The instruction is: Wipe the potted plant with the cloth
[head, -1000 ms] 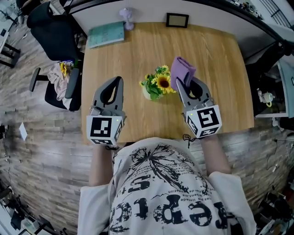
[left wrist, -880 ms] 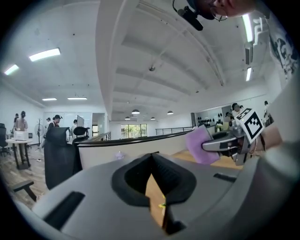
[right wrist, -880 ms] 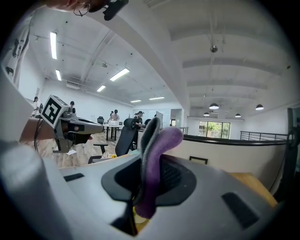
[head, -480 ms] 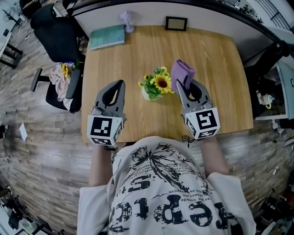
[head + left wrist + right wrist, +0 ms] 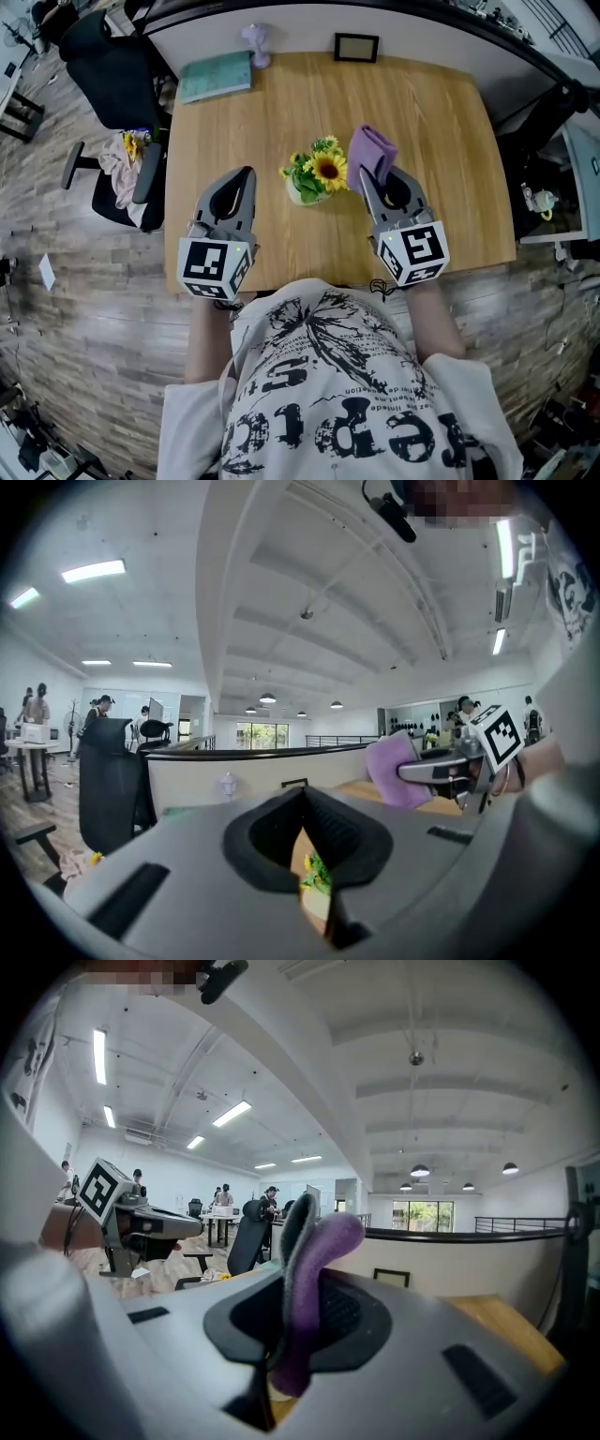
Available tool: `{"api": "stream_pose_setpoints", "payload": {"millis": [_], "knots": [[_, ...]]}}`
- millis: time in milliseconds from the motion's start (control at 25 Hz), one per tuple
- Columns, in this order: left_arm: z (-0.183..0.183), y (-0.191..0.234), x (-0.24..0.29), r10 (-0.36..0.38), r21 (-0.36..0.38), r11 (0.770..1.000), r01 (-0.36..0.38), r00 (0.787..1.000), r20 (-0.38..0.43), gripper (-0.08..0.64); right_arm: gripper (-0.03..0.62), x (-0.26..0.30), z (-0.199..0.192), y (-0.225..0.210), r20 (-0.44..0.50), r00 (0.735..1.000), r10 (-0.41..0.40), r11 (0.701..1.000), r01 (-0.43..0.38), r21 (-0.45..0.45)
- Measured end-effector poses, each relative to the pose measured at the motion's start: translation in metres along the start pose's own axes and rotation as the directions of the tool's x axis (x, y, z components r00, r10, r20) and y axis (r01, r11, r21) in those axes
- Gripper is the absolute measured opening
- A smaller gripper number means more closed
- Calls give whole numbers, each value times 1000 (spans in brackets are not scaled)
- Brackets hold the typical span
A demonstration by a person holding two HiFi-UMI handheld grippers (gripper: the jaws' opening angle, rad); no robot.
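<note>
The potted plant [image 5: 314,176], a small pot of yellow and green flowers with one sunflower, stands in the middle of the wooden table [image 5: 441,141]. My right gripper [image 5: 367,176] is just to its right, shut on a folded purple cloth [image 5: 371,148] that sticks up past the jaws. In the right gripper view the cloth [image 5: 311,1269] stands pinched between the jaws. My left gripper [image 5: 246,175] hovers left of the plant, shut and holding nothing. Through its closed jaws the left gripper view shows a sliver of the plant [image 5: 314,877].
A teal book [image 5: 216,75], a small lilac figurine [image 5: 255,37] and a black picture frame [image 5: 357,45] sit along the table's far edge. A black office chair [image 5: 108,66] with a crumpled cloth [image 5: 117,169] stands left of the table.
</note>
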State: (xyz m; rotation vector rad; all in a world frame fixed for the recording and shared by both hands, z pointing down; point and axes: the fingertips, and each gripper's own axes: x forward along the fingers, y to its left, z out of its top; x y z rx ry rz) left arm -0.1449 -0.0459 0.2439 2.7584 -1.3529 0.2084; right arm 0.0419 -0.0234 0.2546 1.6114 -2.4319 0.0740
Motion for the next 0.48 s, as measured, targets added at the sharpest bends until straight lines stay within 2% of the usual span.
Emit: {"api": "stream_pose_setpoints", "payload": {"millis": [480], "knots": [[1, 1, 8, -31, 17, 999, 32, 999, -14, 3, 58, 5, 2, -1, -2, 1000, -18, 1000, 18, 2]]}}
